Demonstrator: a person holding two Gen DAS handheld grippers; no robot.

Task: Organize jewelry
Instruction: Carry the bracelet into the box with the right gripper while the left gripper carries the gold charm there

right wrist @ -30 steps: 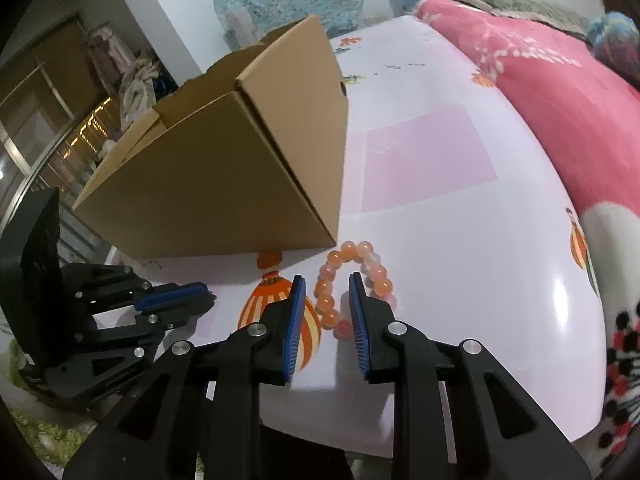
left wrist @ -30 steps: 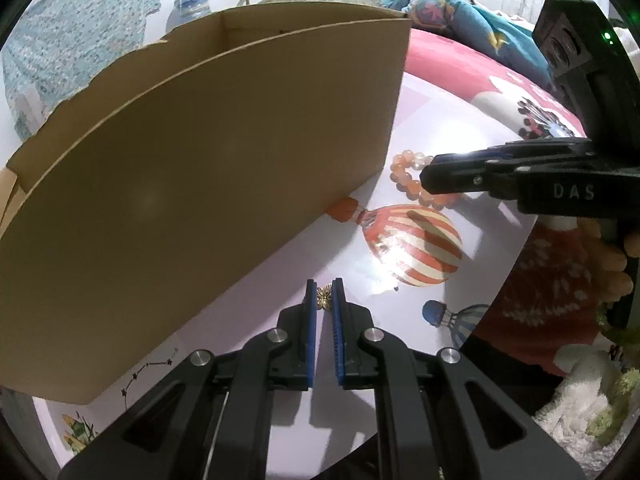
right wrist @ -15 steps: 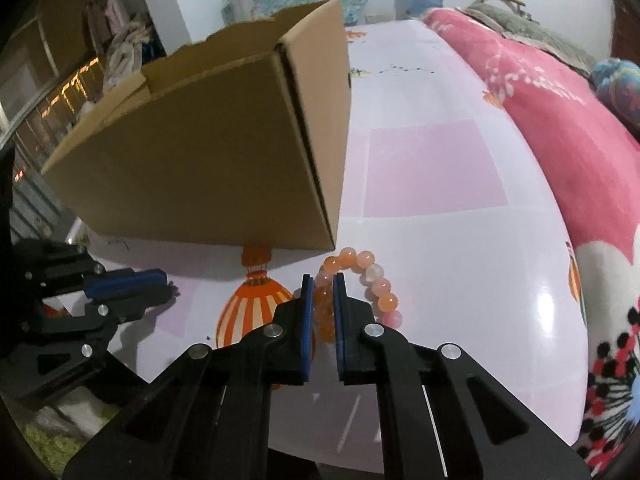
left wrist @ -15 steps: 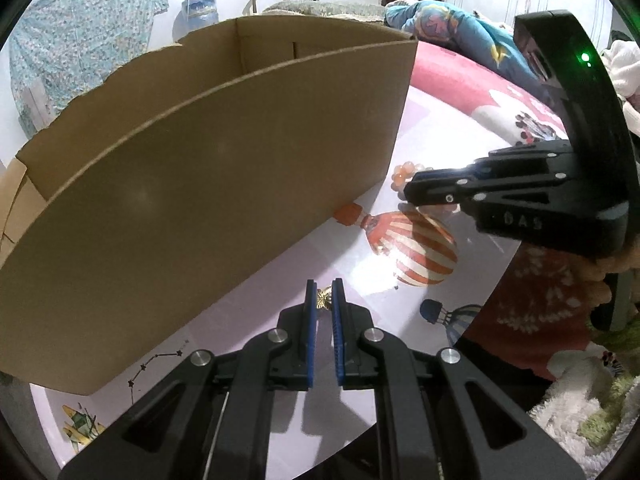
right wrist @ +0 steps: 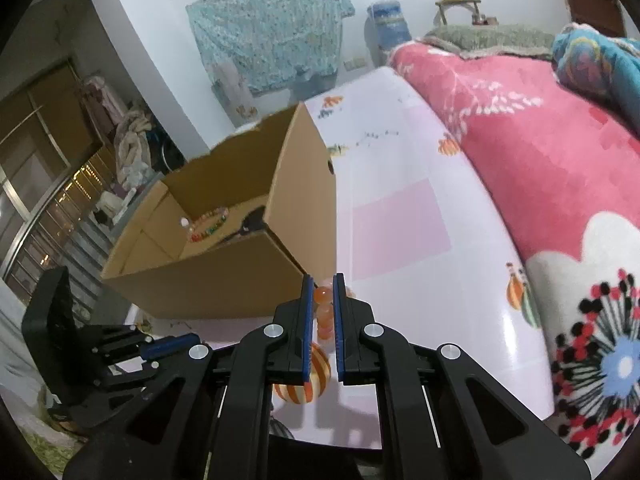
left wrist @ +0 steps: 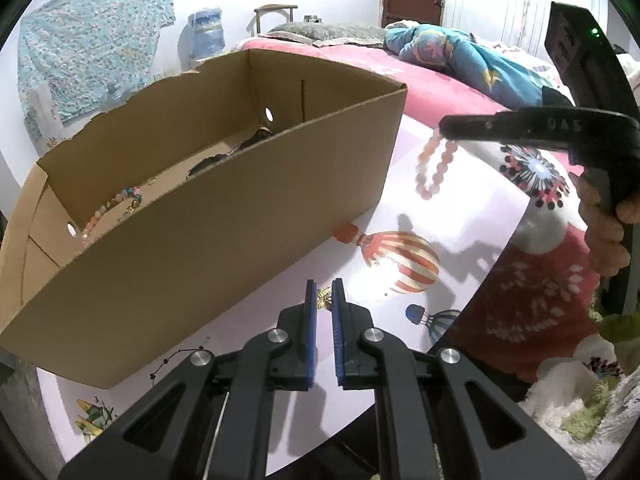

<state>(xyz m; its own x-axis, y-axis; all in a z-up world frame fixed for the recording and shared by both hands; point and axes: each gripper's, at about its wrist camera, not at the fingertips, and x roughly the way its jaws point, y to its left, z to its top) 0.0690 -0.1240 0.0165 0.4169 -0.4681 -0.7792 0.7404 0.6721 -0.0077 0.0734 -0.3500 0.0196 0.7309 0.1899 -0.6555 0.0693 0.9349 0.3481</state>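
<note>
My left gripper (left wrist: 323, 294) is shut on a small gold ornament (left wrist: 324, 298), held above the table in front of the open cardboard box (left wrist: 224, 216). My right gripper (right wrist: 322, 300) is shut on an orange bead bracelet (right wrist: 323, 308), which hangs from its jaws in the air right of the box; the bracelet also shows in the left wrist view (left wrist: 434, 164). A beaded bracelet (left wrist: 112, 208) and dark items (left wrist: 232, 152) lie inside the box. The left gripper shows in the right wrist view (right wrist: 168, 344), low and left of the box.
The table (right wrist: 400, 216) has a pale cloth with hot-air balloon prints (left wrist: 400, 256). A bed with a pink blanket (right wrist: 540, 132) lies to the right. A green and white rug (left wrist: 580, 412) is below the table edge.
My right gripper closed on the orange bracelet and lifted it off the table. My left gripper rose with the gold ornament, so the box's inside now shows.
</note>
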